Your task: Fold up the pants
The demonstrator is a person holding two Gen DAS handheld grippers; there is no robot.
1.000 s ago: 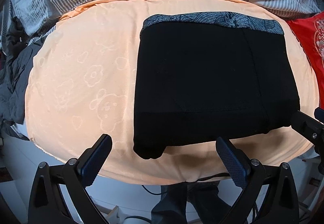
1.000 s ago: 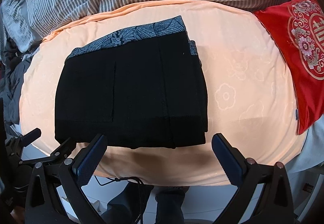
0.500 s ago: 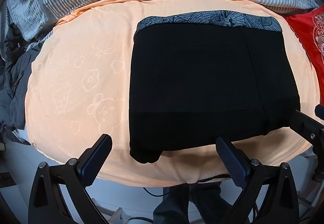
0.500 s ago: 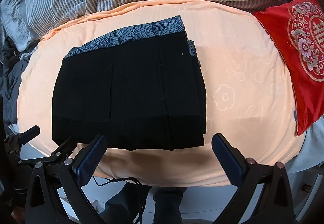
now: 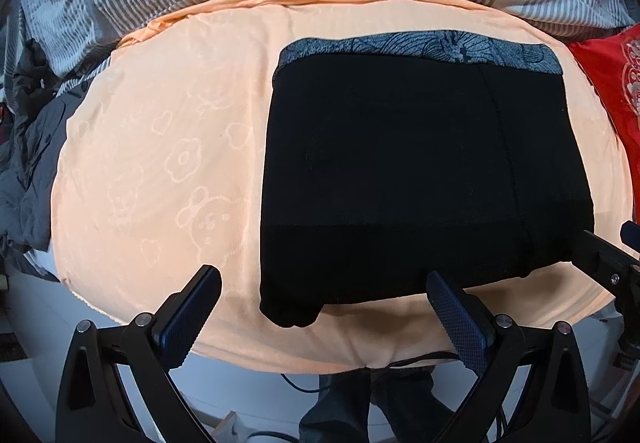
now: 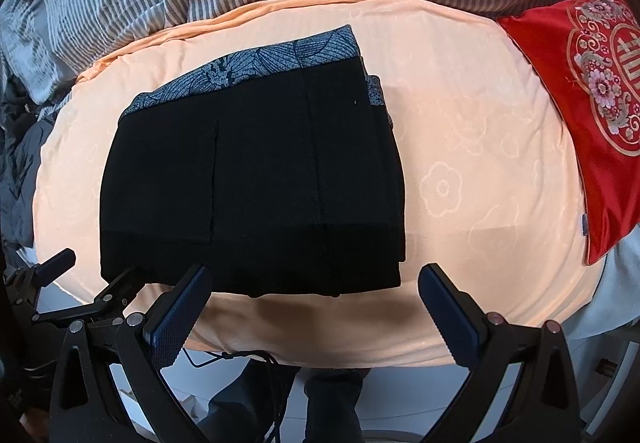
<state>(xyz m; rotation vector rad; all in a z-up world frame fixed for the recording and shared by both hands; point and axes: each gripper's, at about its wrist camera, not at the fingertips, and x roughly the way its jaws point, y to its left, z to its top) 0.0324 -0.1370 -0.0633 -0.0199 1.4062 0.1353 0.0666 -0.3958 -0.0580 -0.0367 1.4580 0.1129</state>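
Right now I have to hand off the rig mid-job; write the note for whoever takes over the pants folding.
Left gripper: open, empty, hovering at the near edge of the bed in front of the pants' left part.
Right gripper: open, empty, at the near edge by the pants' right corner.
Pants: black, folded into a compact rectangle on the peach sheet, patterned grey waistband at the far edge. Neither gripper touches them.
Red cushion lies to the right, clear of the pants.
Done: the folds look complete.
Left: perhaps tidy the slightly uneven right edge layers; otherwise nothing obvious.
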